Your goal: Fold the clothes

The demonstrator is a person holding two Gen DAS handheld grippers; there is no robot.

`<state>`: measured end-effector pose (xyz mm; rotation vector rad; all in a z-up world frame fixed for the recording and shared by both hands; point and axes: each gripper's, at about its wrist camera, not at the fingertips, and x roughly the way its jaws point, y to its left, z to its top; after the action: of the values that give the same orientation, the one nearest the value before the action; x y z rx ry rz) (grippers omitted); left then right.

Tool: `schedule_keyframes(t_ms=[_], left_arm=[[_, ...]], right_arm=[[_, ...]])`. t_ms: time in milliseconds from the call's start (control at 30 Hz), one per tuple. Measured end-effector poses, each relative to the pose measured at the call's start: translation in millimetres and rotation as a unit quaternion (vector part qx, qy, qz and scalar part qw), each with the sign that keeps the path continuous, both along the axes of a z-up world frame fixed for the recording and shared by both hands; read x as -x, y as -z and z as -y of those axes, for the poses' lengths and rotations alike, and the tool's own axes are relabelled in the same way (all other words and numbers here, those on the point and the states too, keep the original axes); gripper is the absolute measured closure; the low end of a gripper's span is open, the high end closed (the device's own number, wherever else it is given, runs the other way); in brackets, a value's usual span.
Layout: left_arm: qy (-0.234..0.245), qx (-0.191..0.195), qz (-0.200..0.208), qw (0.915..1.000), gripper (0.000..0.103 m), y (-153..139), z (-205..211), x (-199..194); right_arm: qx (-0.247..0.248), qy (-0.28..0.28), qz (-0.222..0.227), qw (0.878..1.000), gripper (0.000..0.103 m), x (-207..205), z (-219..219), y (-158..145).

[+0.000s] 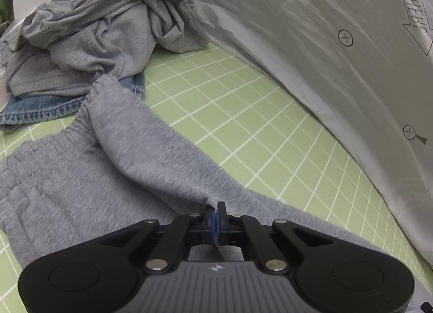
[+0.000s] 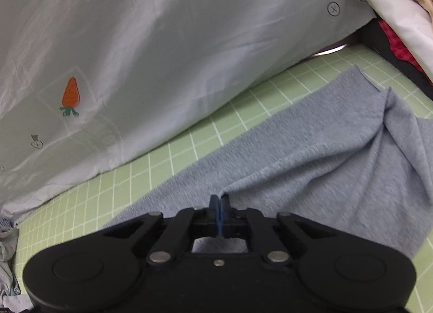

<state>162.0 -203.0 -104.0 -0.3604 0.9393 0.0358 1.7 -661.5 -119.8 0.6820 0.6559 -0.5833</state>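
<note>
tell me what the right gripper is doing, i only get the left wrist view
Observer: The right gripper has its jaws shut on the grey fleece garment.
Operator: anything past it on that side
Observer: A stack of folded clothes, white over red and black, sits at the far right corner of the green grid mat.
Operator: what's on the sheet there
Observer: An orange carrot print on the pale grey sheet.

"LOOK HERE" is showing upside down in arrows on the grey sheet [image 1: 311, 42], 12 and 2 o'clock | circled plus signs beside | other print unreadable
</note>
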Motion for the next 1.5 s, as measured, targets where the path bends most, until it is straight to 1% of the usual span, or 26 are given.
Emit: schedule_keyframes(t_ms=[100, 133, 167, 200, 233, 267, 400, 433, 533, 667, 733, 867, 900, 933, 967, 1033, 1067, 1100, 1133, 1167, 1200, 1233, 1400, 1500], left_arm=[[0.000, 0.011, 0.033, 0.9994, 0.101, -8, 2, -20], [-0.004, 0.011, 0.046, 0.9989, 0.097, -11, 2, -26], [-0.011, 0.003, 0.056, 0.9984, 0.082, -14, 4, -30], [-0.017, -0.009, 0.063, 0.9979, 0.050, -17, 6, -35], [-0.017, -0.018, 0.064, 0.9976, 0.034, -19, 6, -35], [-0.013, -0.024, 0.061, 0.9978, 0.019, -18, 4, -30], [0.004, -0.049, 0.048, 0.9976, 0.019, -17, -2, -12], [0.008, -0.055, 0.044, 0.9974, 0.019, -16, -4, -8], [0.011, -0.062, 0.013, 0.9979, 0.019, -9, -13, 16], [-0.015, -0.076, -0.032, 0.9965, 0.019, 1, -30, 59], [-0.032, -0.081, -0.049, 0.9950, 0.019, 6, -39, 74], [-0.086, -0.066, -0.091, 0.9899, 0.019, 19, -59, 89], [-0.096, -0.058, -0.095, 0.9891, 0.019, 21, -63, 91], [-0.100, -0.050, -0.089, 0.9897, 0.020, 21, -65, 93], [-0.096, -0.038, -0.082, 0.9912, 0.022, 22, -68, 95], [-0.076, -0.022, -0.066, 0.9947, 0.039, 20, -70, 95], [-0.071, -0.020, -0.062, 0.9954, 0.057, 19, -70, 94], [-0.070, -0.022, -0.060, 0.9955, 0.086, 19, -71, 93], [-0.070, -0.021, -0.060, 0.9955, 0.101, 19, -73, 92], [-0.074, -0.012, -0.060, 0.9954, 0.099, 20, -77, 92], [-0.079, 0.004, -0.059, 0.9951, 0.099, 22, -83, 93], [-0.080, 0.011, -0.058, 0.9950, 0.099, 23, -90, 94], [-0.069, -0.005, -0.055, 0.9961, 0.098, 22, -123, 104], [-0.091, -0.032, -0.056, 0.9938, 0.098, 18, -156, 110]], right_arm=[[0.001, -0.008, 0.030, 1.000, 0.102, -20, 14, -10], [0.002, -0.008, 0.046, 0.999, 0.098, -29, 18, -11], [0.006, -0.007, 0.056, 0.998, 0.077, -37, 20, -11], [0.008, -0.009, 0.052, 0.999, 0.058, -33, 17, -11], [0.009, -0.011, 0.045, 0.999, 0.028, -28, 13, -10], [0.010, -0.013, 0.038, 0.999, 0.025, -23, 8, -9], [0.014, -0.023, 0.011, 1.000, 0.024, -2, -10, -5], [0.015, -0.025, 0.004, 1.000, 0.023, 3, -14, -4], [0.018, -0.033, -0.017, 0.999, 0.019, 18, -28, -1], [0.022, -0.042, -0.044, 0.998, 0.018, 39, -46, 2], [0.024, -0.047, -0.058, 0.997, 0.018, 49, -54, 4], [0.028, -0.057, -0.085, 0.994, 0.017, 70, -72, 8], [0.029, -0.059, -0.092, 0.994, 0.017, 75, -77, 9], [0.030, -0.061, -0.099, 0.993, 0.017, 80, -81, 10], [0.031, -0.064, -0.106, 0.992, 0.017, 85, -86, 10], [0.036, -0.066, -0.113, 0.991, 0.016, 93, -94, 9], [0.041, -0.066, -0.113, 0.991, 0.016, 95, -97, 5], [0.045, -0.066, -0.113, 0.990, 0.016, 97, -101, 2], [0.050, -0.066, -0.113, 0.990, 0.016, 99, -104, -1], [0.055, -0.066, -0.112, 0.990, 0.016, 101, -108, -4], [0.057, -0.065, -0.112, 0.990, 0.016, 105, -111, -7], [0.059, -0.063, -0.114, 0.990, 0.016, 109, -115, -8], [0.060, -0.049, -0.123, 0.989, 0.016, 130, -134, -10], [0.061, -0.043, -0.127, 0.989, 0.016, 134, -140, -9]])
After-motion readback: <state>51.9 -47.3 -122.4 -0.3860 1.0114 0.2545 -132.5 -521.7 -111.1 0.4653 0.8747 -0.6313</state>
